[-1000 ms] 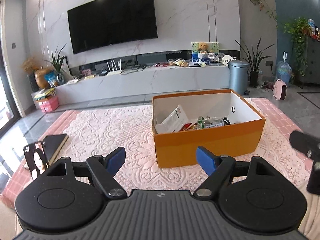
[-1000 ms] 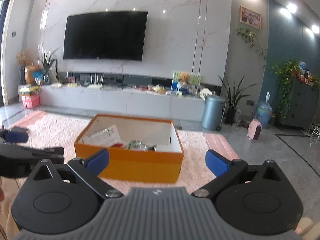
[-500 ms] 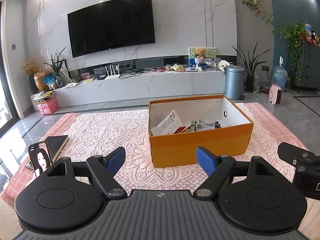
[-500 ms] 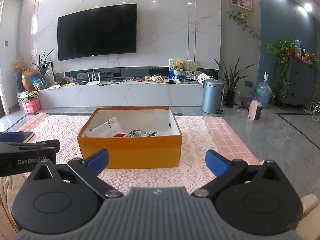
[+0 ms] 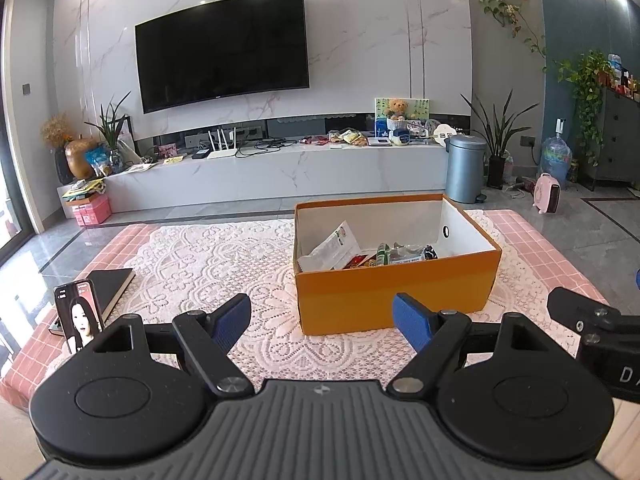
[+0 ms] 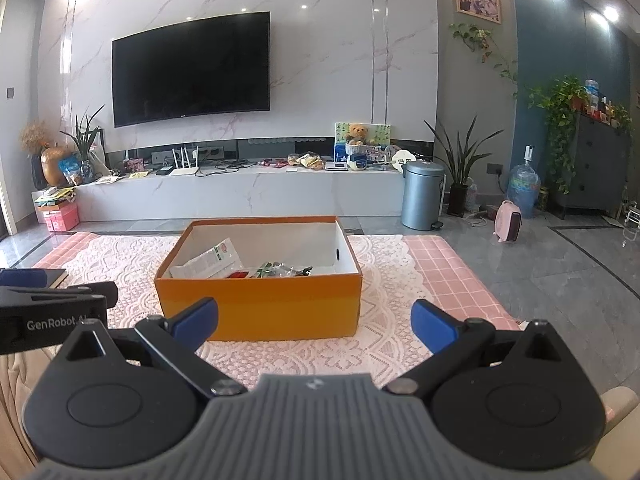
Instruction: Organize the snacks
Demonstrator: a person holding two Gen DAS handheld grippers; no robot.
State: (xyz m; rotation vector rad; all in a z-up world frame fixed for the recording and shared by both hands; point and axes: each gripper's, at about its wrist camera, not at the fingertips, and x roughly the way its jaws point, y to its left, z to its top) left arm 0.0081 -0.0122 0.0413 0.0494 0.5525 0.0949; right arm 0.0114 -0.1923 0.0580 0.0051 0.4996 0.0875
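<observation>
On the far wall we see a large black television mounted on marble panelling, above a long white media console that carries routers, cables and small packets. Below that, filling the near ground, we note a table with a pink checked cover, overlaid by a white lace cloth.

Resting on the lace cloth is an orange box with a white interior and no lid. In the left wrist view it sits right of centre; in the right wrist view it sits left of centre. We find the snacks inside this box: a white pouch leans against the left inner wall, and smaller red, green and dark wrappers lie on the floor of the box beside it.

Beyond the table's right end stands a grey pedal bin. At the table's left edge lies a dark notebook, with a phone propped upright just in front of it, its screen showing a face.

We record the left gripper with its blue pads spread wide apart and nothing between them, held short of the box. The right gripper is likewise spread wide and holds nothing, also short of the box.
</observation>
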